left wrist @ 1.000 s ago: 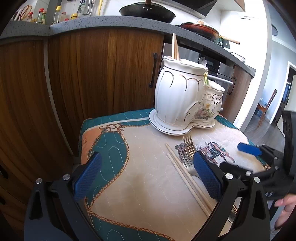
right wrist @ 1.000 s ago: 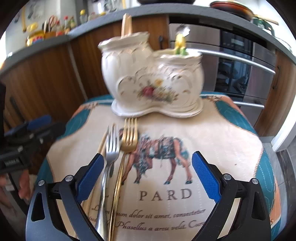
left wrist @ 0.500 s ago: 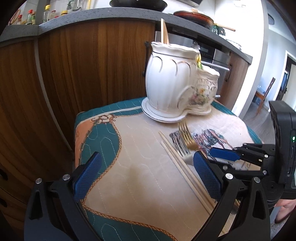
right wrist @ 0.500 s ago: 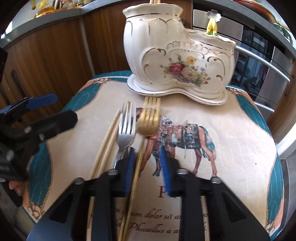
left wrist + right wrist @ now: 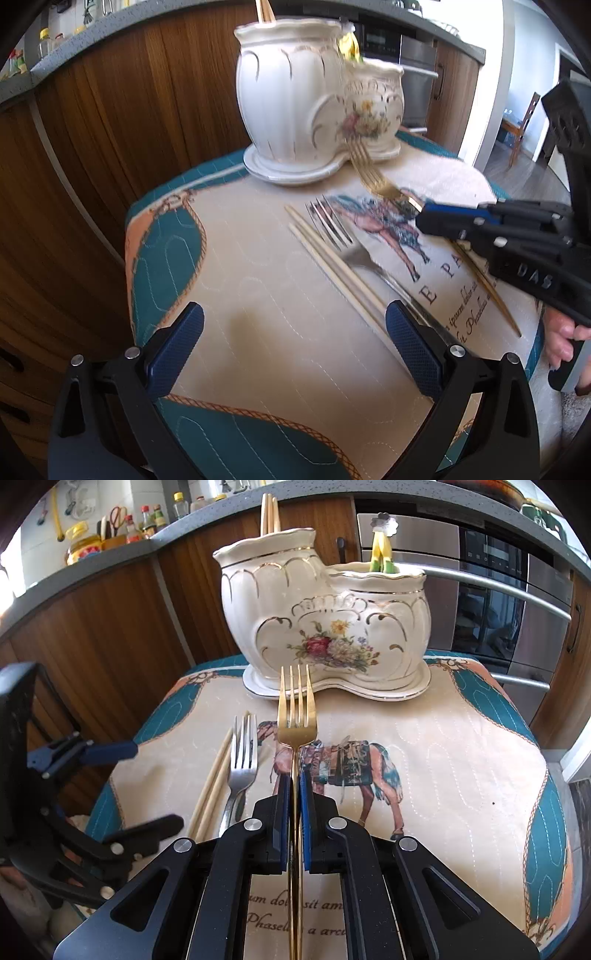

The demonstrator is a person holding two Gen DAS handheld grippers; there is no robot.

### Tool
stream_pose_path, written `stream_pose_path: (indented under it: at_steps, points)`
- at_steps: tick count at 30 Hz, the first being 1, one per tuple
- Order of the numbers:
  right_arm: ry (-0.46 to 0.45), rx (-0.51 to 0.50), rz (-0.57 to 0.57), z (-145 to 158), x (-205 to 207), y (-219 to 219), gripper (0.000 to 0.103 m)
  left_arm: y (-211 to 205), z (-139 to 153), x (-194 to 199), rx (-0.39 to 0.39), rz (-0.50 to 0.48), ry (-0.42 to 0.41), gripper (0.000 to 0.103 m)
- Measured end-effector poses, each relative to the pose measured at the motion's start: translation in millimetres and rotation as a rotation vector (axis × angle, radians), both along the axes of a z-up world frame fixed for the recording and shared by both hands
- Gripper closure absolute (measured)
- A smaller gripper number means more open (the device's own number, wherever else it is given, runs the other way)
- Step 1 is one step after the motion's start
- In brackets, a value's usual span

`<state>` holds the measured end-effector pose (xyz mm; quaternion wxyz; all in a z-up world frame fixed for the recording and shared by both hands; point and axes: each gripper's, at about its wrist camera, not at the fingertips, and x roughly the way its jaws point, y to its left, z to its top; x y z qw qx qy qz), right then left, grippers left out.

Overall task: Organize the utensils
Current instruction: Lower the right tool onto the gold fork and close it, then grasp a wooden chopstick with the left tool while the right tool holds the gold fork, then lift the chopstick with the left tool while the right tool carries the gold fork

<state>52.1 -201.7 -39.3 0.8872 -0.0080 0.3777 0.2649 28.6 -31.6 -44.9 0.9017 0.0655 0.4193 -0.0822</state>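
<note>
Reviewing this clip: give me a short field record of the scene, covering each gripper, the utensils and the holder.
right gripper: shut on gold fork, head lifted, tines toward holder
left gripper: open, nothing between its pads, above the cloth
silver fork: flat on quilted cloth
loose chopsticks: on cloth, beside silver fork
ceramic holder: upright at far edge; chopsticks in taller compartment, yellow-green item in lower one

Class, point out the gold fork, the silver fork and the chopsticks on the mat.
gold fork [image 5: 296,716]: right wrist view, base of tines.
silver fork [image 5: 242,766]: right wrist view, head.
chopsticks [image 5: 332,269]: left wrist view, mid-length.
</note>
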Motion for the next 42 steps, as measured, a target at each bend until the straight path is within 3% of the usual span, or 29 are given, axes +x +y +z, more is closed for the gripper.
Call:
stream_pose_path:
  at_steps: [2, 12, 19, 20, 21, 24, 31, 37, 38, 39, 42]
  points:
    - [0.0, 0.01, -0.001, 0, 1, -3, 0.096, -4, -2, -1, 0.006, -0.007, 0.008, 0.007]
    - [-0.015, 0.04, -0.011, 5, -3, -12, 0.096, -10, -2, 2, 0.005, -0.036, 0.042, 0.042]
    - [-0.021, 0.037, -0.004, 5, -4, -9, 0.096, -14, -5, 11, -0.003, -0.039, 0.06, 0.046]
    - [-0.022, 0.036, -0.003, 5, -4, -9, 0.096, -14, -4, 11, -0.007, -0.045, 0.061, 0.06]
    - [-0.023, 0.036, -0.002, 5, -4, -10, 0.096, -14, -3, 11, -0.005, -0.052, 0.061, 0.081]
    - [-0.024, 0.041, -0.004, 6, -5, -12, 0.096, -6, -2, 12, -0.004, -0.051, 0.072, 0.096]
    - [-0.024, 0.041, 0.006, 6, -5, -10, 0.096, 15, 2, 7, 0.007, -0.033, 0.092, 0.098]
    - [-0.021, 0.037, 0.006, 5, -4, -9, 0.096, 16, -2, 5, 0.008, -0.016, 0.086, 0.09]
    - [-0.023, 0.041, 0.008, 6, -5, -9, 0.096, 16, -2, 6, 0.008, -0.013, 0.083, 0.091]
    - [-0.027, 0.046, 0.01, 7, -6, -9, 0.096, 14, -2, 6, 0.011, -0.011, 0.076, 0.097]
    - [-0.047, 0.074, 0.013, 13, -9, -13, 0.096, 18, -3, 5, -0.002, -0.009, 0.063, 0.099]
